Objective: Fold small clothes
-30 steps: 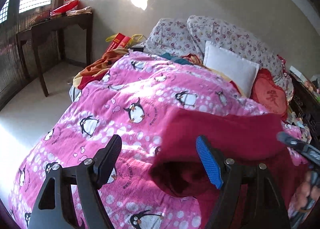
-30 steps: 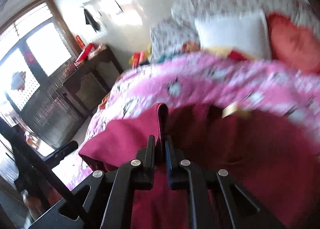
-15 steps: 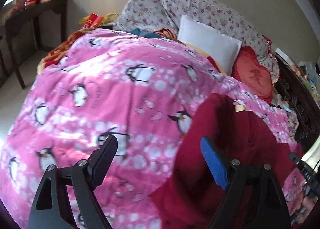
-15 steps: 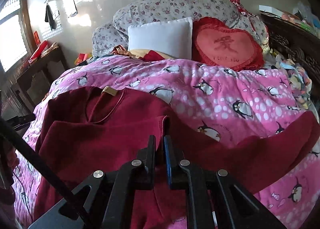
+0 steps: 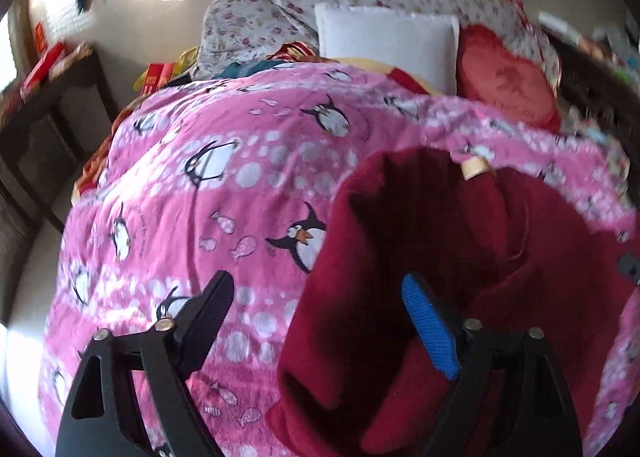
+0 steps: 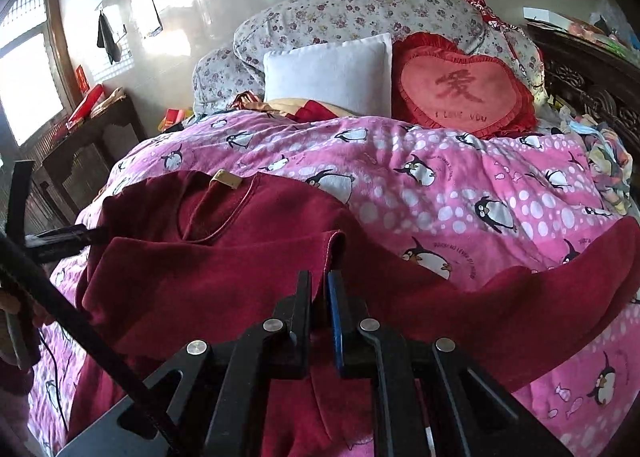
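Folding a dark red top (image 6: 224, 277) across a pink penguin blanket (image 6: 460, 185), with the garment lying at about seven o'clock of the bed in the right wrist view, collar and tan neck label (image 6: 226, 178) pointing toward eleven. Pinching a folded-over hem or cuff edge in the right gripper (image 6: 319, 289), fingers pressed together on the cloth. Hovering the left gripper (image 5: 316, 309) over the garment's left border, jaws closing but pads not yet touching; blue pad (image 5: 428, 327) over red cloth at three o'clock, black finger (image 5: 208, 317) over the blanket at nine, the edge of the top between them.

Doing it well, probably:
- Keeping the right pinch firm so the carried flap is not slipping out while being laid.
- Lowering the left fingers to straddle the border fully before finishing the closing, catching only the top and not the fluffy blanket beneath.
- Taking both layers where the cloth is doubled, or the lower one is likely dragging behind.
- Watching the sleeve (image 6: 560, 277) trailing toward three o'clock; smoothing it in before the next fold seems wise.
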Action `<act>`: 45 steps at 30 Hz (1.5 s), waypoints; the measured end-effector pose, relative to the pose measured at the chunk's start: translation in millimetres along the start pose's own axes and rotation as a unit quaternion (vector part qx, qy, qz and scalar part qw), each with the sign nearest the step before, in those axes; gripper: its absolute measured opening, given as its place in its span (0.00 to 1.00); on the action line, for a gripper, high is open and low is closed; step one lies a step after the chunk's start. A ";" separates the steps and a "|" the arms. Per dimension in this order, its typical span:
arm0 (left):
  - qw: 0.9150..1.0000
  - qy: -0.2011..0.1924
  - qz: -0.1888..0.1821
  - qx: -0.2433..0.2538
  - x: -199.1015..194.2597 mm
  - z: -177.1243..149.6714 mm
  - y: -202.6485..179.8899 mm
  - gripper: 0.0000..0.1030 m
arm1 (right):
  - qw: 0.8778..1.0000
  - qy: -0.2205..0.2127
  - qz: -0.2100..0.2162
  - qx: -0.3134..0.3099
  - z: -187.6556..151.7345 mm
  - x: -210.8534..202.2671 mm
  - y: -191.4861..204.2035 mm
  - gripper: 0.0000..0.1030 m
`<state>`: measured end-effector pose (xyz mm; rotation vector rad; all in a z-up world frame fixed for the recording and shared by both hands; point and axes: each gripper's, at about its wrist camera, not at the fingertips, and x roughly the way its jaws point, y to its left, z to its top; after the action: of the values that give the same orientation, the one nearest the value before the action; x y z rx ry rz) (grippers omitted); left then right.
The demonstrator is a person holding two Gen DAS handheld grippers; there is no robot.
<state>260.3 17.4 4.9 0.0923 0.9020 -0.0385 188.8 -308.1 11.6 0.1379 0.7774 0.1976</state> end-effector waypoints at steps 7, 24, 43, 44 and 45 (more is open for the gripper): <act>0.996 0.040 -0.062 -0.055 15.9 24.3 57.6 0.09 | 0.999 -0.037 0.008 0.001 15.5 -18.6 4.0 0.08; 0.989 0.003 -0.095 -0.114 9.2 6.8 126.1 0.54 | 0.998 -0.024 0.053 -0.023 22.6 -11.9 36.1 0.53; 0.993 0.021 -0.090 -0.072 -12.1 -74.3 105.1 0.58 | 0.955 0.111 0.180 -0.209 38.5 161.3 274.2 0.07; 0.993 0.020 -0.092 -0.078 -13.4 -73.8 108.3 0.58 | 0.956 0.096 0.181 -0.211 43.0 154.5 277.2 0.06; 0.992 0.017 -0.092 -0.086 -15.3 -72.7 112.3 0.58 | 0.957 0.080 0.180 -0.214 47.0 149.3 278.0 0.06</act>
<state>202.1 136.1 -20.8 -0.1511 0.9420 -0.1315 290.9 -6.2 -2.5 -0.1507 0.8491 0.7251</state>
